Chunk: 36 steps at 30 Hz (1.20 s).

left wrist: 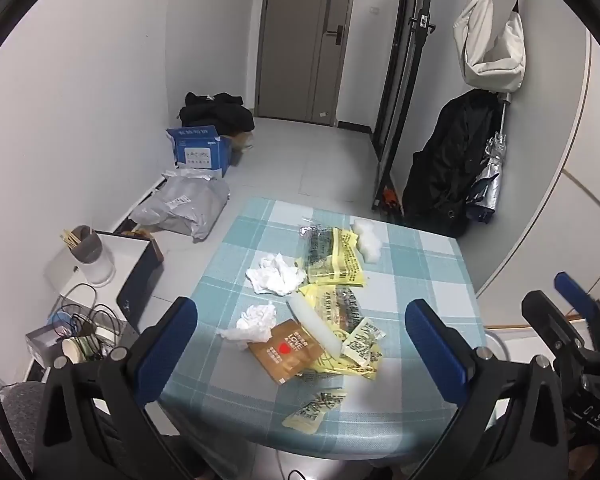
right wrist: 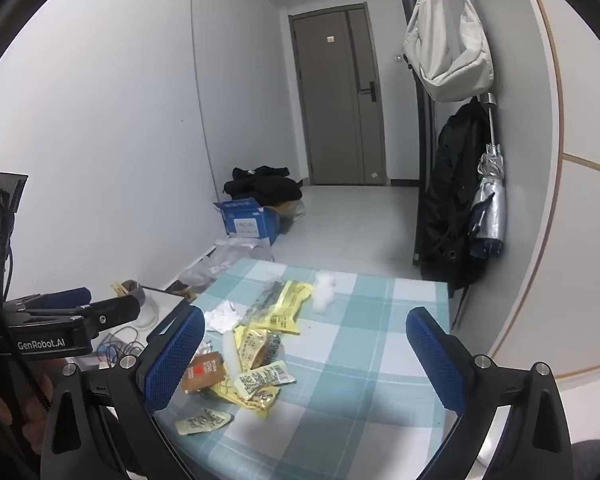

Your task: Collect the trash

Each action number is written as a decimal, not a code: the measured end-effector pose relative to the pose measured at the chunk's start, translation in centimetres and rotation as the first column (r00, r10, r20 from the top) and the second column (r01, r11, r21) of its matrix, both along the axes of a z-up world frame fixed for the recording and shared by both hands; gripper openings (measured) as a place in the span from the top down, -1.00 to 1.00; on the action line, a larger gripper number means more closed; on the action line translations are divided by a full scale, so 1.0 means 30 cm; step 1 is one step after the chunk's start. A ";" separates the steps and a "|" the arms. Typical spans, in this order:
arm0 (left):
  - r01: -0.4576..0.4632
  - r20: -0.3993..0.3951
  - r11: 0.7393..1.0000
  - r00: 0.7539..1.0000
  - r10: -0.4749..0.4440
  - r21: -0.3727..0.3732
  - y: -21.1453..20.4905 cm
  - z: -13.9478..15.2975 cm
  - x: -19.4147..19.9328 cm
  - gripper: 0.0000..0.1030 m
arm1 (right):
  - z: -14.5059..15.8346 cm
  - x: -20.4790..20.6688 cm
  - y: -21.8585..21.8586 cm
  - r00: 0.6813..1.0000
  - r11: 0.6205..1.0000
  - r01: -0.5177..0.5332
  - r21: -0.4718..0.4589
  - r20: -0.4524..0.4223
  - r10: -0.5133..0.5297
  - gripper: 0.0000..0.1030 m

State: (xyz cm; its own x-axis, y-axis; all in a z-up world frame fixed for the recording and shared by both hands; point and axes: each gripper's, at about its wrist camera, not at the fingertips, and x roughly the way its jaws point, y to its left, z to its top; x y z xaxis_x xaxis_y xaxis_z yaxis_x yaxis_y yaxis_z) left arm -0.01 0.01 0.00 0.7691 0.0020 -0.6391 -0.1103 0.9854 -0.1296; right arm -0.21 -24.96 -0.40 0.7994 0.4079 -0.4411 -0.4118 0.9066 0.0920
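Your left gripper (left wrist: 300,340) hangs above the near edge of the table (left wrist: 420,264) with its blue fingers spread wide and nothing between them. Your right gripper (right wrist: 306,354) is also spread wide and holds nothing; it sits over the near right part of the same table, and in the left wrist view you see it at the far right (left wrist: 572,312).

The trash lies in a loose heap on the checked cloth, left of the table's middle. A brown packet (left wrist: 286,350) with a red heart lies closest to your left gripper, touching a crumpled tissue (left wrist: 254,322) on its left. A white plastic tube (left wrist: 314,326) lies aslant over the yellow wrappers (left wrist: 340,264), which run from the middle of the table toward you. A second crumpled tissue (left wrist: 276,274) sits farther back, touching the wrappers. A small yellow sachet (left wrist: 314,406) lies apart near the front edge. A clear plastic wad (left wrist: 366,240) rests toward the far side.

On the floor to the left stand a blue box (left wrist: 202,150) and a grey mailing bag (left wrist: 184,208). A white bag (left wrist: 490,36) hangs on the right wall.
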 end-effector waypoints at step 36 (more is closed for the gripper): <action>0.000 -0.014 1.000 1.000 0.000 0.000 -0.003 -0.014 -0.010 -0.98 | -0.001 -0.020 0.008 0.999 1.000 0.028 -0.010 0.038 -0.027 -0.97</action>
State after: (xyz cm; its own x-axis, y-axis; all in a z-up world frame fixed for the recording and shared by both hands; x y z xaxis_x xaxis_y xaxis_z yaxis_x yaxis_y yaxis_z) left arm -0.31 -0.08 -0.41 0.7602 0.0024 -0.6497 -0.1123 0.9854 -0.1279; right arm -0.81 -24.72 -0.44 0.8266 0.3809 -0.4144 -0.3897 0.9185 0.0670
